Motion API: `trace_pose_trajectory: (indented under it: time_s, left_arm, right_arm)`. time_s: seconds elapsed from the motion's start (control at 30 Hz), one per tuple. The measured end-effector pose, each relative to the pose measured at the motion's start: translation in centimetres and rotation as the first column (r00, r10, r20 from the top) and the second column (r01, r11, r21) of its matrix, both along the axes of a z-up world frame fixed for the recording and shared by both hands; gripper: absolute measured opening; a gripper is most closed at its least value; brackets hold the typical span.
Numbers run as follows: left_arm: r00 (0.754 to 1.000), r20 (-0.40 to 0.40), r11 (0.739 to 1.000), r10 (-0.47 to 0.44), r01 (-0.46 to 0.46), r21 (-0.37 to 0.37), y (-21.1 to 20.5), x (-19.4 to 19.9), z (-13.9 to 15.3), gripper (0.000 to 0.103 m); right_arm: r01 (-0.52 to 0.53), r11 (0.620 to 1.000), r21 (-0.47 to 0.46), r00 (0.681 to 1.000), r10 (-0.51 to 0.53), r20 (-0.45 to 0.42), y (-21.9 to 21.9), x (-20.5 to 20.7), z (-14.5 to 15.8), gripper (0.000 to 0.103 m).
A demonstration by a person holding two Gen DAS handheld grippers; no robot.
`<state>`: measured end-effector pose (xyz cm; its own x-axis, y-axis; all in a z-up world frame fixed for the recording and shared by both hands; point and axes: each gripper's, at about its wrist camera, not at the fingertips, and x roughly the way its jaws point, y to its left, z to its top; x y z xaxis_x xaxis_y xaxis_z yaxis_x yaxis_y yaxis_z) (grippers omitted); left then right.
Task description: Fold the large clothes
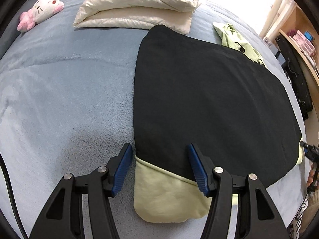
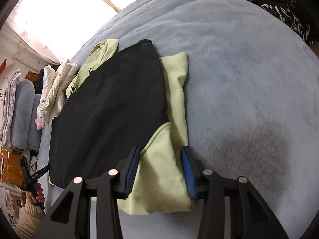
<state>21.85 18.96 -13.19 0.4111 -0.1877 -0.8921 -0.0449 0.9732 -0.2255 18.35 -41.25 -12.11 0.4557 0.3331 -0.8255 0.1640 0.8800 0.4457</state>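
A blue-grey blanket (image 1: pixel 59 91) covers the bed from edge to edge. On it lies the garment (image 1: pixel 209 99), black outside with a pale green lining, spread flat from the centre toward 3 o'clock in the left wrist view. Its green corner (image 1: pixel 165 197) sits at 6 o'clock between the parted jaws of the left gripper (image 1: pixel 160 167), which holds nothing. The right gripper (image 2: pixel 160 171) also stands open, jaws astride the green cuff (image 2: pixel 161 183). A cream quilt (image 1: pixel 139 6) is heaped at 12 o'clock, touching the garment's far tip. A green top (image 1: pixel 235 37) lies at 1 o'clock, partly under the garment. A plush cat (image 1: pixel 42 10) rests at 10 o'clock.
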Motion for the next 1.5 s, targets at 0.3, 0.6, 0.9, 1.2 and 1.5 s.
trace_pose_trajectory:
  time_s: [0.3, 0.6, 0.9, 1.2, 1.5]
  left_arm:
    - [0.999, 0.052, 0.993, -0.008, 0.002, 0.119, -1.7, -1.3, 1.4, 0.034]
    - [0.998, 0.059, 0.990, -0.024, 0.016, 0.142, -2.0, -2.2, 1.7, 0.042]
    - [0.996, 0.080, 0.990, -0.027, 0.016, 0.137, -1.9, -2.6, 1.8, 0.042]
    - [0.989, 0.119, 0.980, -0.089, 0.065, 0.190, -3.3, -3.2, 2.3, 0.010]
    - [0.976, 0.150, 0.975, -0.155, 0.127, 0.181, -2.5, -5.1, 3.1, 0.009]
  right_arm:
    - [-0.068, 0.983, -0.173, 0.989, 0.089, 0.117, 3.1, -1.4, 3.2, 0.006]
    - [-0.054, 0.974, -0.221, 0.996, 0.067, 0.052, 2.7, -0.3, 2.3, 0.009]
    - [-0.070, 0.951, -0.301, 0.987, 0.109, 0.114, 4.0, -0.8, 3.4, 0.009]
    - [-0.076, 0.965, -0.251, 0.985, 0.112, 0.134, 3.6, -0.7, 2.9, 0.003]
    - [-0.061, 0.988, -0.142, 0.972, 0.091, 0.215, 1.1, -6.2, 5.0, 0.002]
